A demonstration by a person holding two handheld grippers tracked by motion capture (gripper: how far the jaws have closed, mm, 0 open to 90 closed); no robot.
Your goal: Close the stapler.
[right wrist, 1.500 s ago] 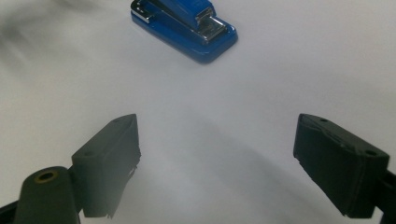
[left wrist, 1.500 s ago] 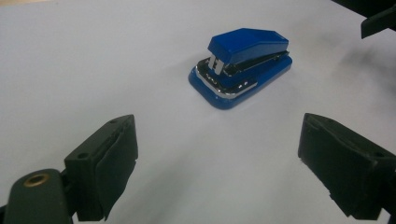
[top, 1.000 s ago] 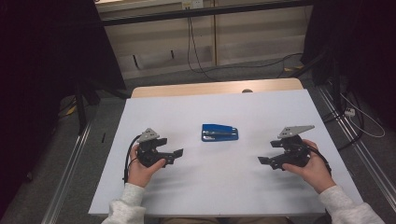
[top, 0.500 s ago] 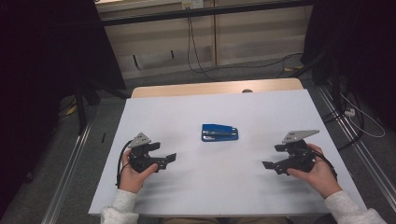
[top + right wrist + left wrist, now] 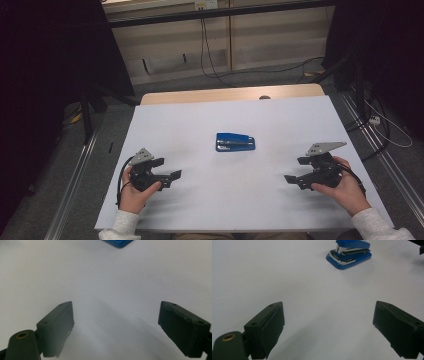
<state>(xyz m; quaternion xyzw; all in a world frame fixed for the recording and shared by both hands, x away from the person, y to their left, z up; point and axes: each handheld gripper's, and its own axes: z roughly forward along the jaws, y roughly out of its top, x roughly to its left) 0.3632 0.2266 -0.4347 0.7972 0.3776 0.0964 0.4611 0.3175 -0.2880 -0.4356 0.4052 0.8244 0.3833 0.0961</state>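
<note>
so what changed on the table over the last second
The left gripper pulled back toward the person and a little outward, and the right gripper drew back slightly too. Both stayed open and empty. The blue stapler lies where it was, untouched.

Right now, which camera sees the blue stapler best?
The left gripper view: the stapler is close and sharp there, with its metal strip and blue base plain. The high view shows the whole stapler but small, mid-table. The right gripper view catches just a blue corner at its top edge.

Bright, even light on the white table (image 5: pixel 280 125) — dark surroundings, soft shadows, blurred close-up tongs.
</note>
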